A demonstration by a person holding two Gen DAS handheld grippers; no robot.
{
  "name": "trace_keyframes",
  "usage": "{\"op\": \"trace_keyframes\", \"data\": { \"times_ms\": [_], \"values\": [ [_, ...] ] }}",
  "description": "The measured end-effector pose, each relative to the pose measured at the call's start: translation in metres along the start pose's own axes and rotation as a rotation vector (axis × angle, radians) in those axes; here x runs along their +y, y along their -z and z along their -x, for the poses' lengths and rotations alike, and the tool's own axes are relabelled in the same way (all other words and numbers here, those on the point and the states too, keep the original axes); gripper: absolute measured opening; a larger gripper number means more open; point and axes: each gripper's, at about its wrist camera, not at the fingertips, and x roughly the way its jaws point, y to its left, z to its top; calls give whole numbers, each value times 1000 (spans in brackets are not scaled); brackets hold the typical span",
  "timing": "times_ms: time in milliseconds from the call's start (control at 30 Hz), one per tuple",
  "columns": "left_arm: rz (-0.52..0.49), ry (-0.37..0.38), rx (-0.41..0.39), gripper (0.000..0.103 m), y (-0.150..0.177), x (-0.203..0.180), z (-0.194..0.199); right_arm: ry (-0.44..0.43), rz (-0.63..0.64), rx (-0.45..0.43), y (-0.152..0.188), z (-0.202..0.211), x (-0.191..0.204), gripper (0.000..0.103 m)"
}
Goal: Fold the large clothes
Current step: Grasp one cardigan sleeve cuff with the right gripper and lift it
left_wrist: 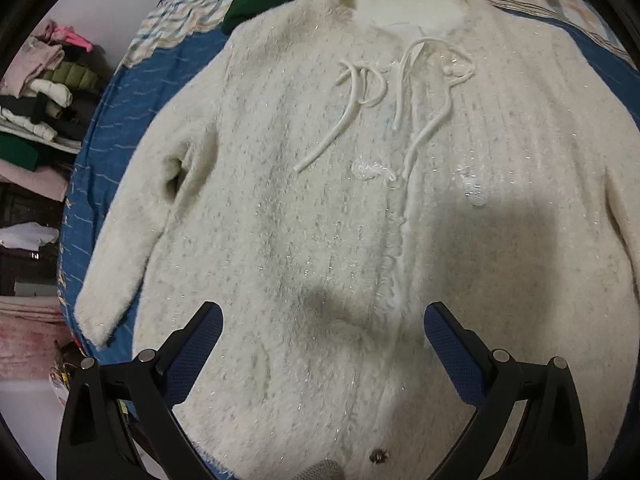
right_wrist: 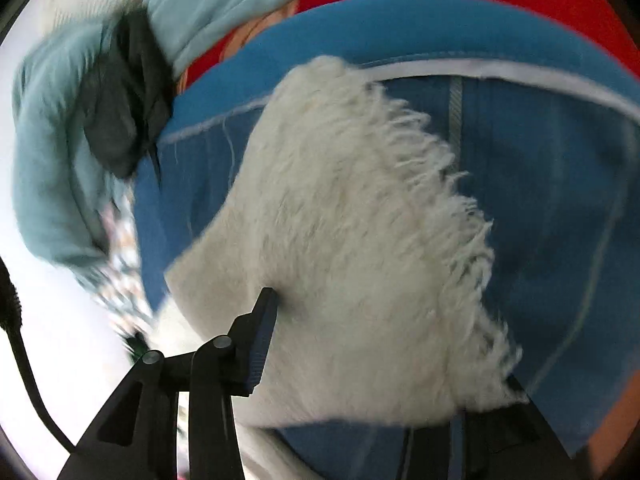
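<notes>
We see the fluffy white cardigan [left_wrist: 320,216] spread flat on the blue bedspread [left_wrist: 120,128], its long axis running up the left wrist frame, neckline at the top and hem at the bottom. Our left gripper [left_wrist: 323,332] hangs over the hem, fingers apart. Our right gripper [right_wrist: 360,344] is clamped on a fringed cardigan edge, lower centre.

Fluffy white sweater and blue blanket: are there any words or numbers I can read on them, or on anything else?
None can be read.
Fluffy white sweater: only cords and shiny patches, no words.
Blue blanket: small yellowish marks along its left edge, too small and warped to tell if they are letters.
Folded clothes pile: no label visible.
Right wrist view: blurred, no text.
</notes>
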Motion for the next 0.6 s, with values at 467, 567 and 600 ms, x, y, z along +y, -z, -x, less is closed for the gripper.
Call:
{"op": "trace_keyframes", "data": {
  "times_ms": [467, 567, 600],
  "values": [
    [210, -5, -18, 103, -8, 106, -3, -154, 568, -187, 94, 88, 294, 9],
    [278, -13, -11, 103, -3, 142, -6, -174, 763, -99, 167, 48, 371, 9],
    [304, -16, -8, 103, 0, 154, -7, -173, 824, -70, 193, 31, 388, 9]
  ]
}}
